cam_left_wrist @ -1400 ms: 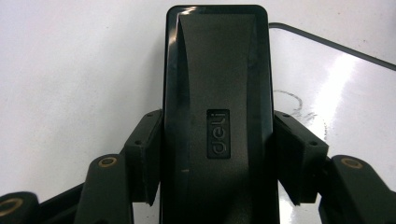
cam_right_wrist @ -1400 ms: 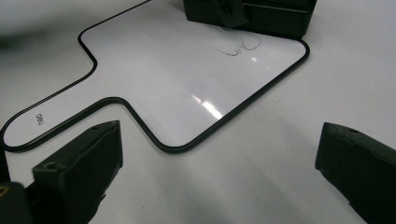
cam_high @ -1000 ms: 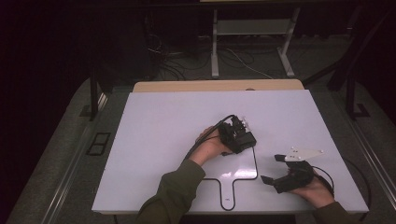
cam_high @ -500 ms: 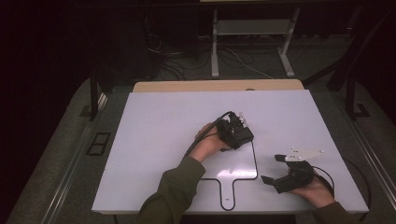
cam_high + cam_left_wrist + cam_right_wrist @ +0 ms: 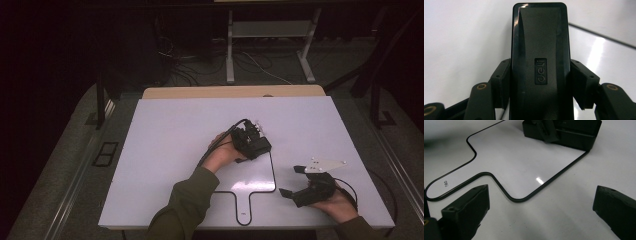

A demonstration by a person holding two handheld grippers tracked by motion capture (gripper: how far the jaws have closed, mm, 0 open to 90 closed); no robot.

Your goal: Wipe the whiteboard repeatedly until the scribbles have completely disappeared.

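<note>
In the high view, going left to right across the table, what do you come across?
Left claw shut on a black deli-branded block, at the paddle-shaped whiteboard's far corner → open right claw.

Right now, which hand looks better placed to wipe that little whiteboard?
Probably the left: the left gripper is clamped on the black deli eraser at the whiteboard's corner. The right gripper waits open beside the board.

You clamp a glossy black plastic eraser block (image 5: 540, 62); beneath it lies a shiny white paddle-shaped board (image 5: 519, 167) on the matt white tabletop (image 5: 165, 130).
</note>
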